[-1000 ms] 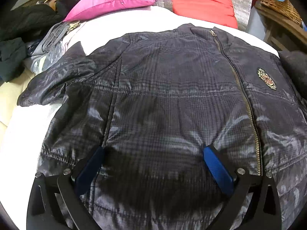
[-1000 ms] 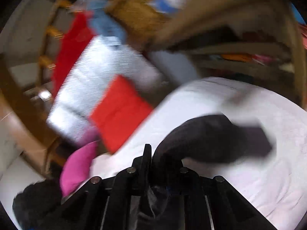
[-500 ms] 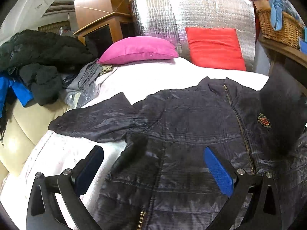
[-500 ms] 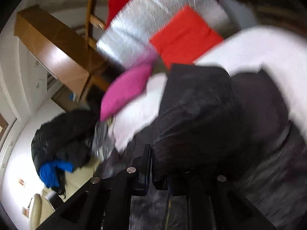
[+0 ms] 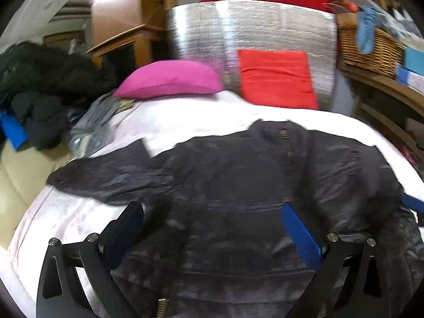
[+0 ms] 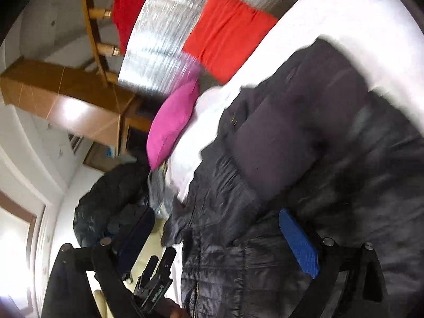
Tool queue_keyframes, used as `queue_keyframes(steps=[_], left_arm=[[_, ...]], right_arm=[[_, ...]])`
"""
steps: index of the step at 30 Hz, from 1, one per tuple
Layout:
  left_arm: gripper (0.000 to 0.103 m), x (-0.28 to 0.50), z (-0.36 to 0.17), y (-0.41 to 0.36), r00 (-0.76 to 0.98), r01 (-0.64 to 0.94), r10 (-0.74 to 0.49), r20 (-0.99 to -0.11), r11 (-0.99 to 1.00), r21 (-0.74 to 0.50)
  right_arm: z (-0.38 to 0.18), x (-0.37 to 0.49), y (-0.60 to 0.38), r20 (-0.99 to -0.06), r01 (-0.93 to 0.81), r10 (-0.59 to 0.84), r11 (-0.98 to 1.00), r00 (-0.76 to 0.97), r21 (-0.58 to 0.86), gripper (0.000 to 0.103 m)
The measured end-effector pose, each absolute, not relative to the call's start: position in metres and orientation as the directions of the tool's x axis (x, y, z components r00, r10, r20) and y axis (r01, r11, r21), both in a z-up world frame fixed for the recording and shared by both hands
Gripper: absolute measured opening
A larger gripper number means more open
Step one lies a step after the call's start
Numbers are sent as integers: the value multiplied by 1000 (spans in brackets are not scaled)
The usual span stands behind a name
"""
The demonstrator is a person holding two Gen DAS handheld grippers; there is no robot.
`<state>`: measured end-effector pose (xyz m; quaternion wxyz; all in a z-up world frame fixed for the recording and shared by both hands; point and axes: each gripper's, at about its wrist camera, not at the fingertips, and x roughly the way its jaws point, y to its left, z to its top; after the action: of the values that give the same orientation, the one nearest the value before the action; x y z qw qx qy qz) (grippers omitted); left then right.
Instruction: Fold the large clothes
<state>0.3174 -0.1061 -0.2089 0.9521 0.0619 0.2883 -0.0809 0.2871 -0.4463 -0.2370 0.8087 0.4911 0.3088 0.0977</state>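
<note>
White-sheeted bed (image 5: 185, 122) carries the work; pink pillow (image 5: 169, 80) and red cushion (image 5: 275, 78) at its head against a silver quilted panel (image 5: 251, 26). All places below are given relative to the pink pillow.

Dark padded jacket (image 5: 238, 185) lies flat on the bed, on the near side of the pillow, collar toward it. One sleeve (image 5: 111, 175) is spread out sideways toward the bed edge, below the pillow in the left wrist view. The other sleeve (image 6: 278, 135) is laid across the chest, on the side away from the pillow.

Left gripper (image 5: 212, 228): fingers wide, nothing between them, hovering over the jacket's lower front. Right gripper (image 6: 220, 235): jaws have just been opening; fingers wide, no cloth clamped, above the folded sleeve.

Risks, as judgement:
- Fabric looks slick and puffy; the folded sleeve may spring or slide back off the chest now nothing holds it.
- Outstretched sleeve reaches near the bed edge; a shallow pinch there could slip and let it drop over.
- Pulling it across may drag the whole jacket and skew the fold.
- Both views blurred; finer creases not readable.
</note>
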Motion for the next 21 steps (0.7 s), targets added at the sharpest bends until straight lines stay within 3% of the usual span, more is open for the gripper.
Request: queue_keyframes(steps=[4,8,10,13,15,16,17,18,21], left_arm=[[103,315,-208,-147,796,309,-222,-563,949,62],[103,323,-208,-192,783,362,-229,-579,924,124],[103,330,-208,-216,787,375,-221,-576,913,161],[103,344,-218,-242,773,402,-200,-602,889,220],[100,354,-228,-248,752,418,-201,-627,882,219],[92,358,-234,-249,735,427,-208,-645,882,202],[61,363,-239,-250,701,455,-240,-671,876,163],[41,368,-243,-250,663,488,-275,-697,864,123],[32,369,-245,-246,660,504,-300,-689,857,110]], right_arm=[[-238,277,-485,-522,316,303,526,797,790,92],[-258,286,-505,-661,472,243,532,710,703,77],[-267,298,-503,-725,522,212,568,655,637,74],[-281,312,-500,-760,543,218,583,612,605,70],[-284,326,-491,-782,542,189,624,593,562,61],[-285,330,-488,-800,549,158,650,579,525,57],[-285,334,-485,-818,555,121,679,562,481,52],[-284,333,-484,-824,553,101,695,557,459,48],[-279,337,-477,-827,536,63,733,559,418,41]])
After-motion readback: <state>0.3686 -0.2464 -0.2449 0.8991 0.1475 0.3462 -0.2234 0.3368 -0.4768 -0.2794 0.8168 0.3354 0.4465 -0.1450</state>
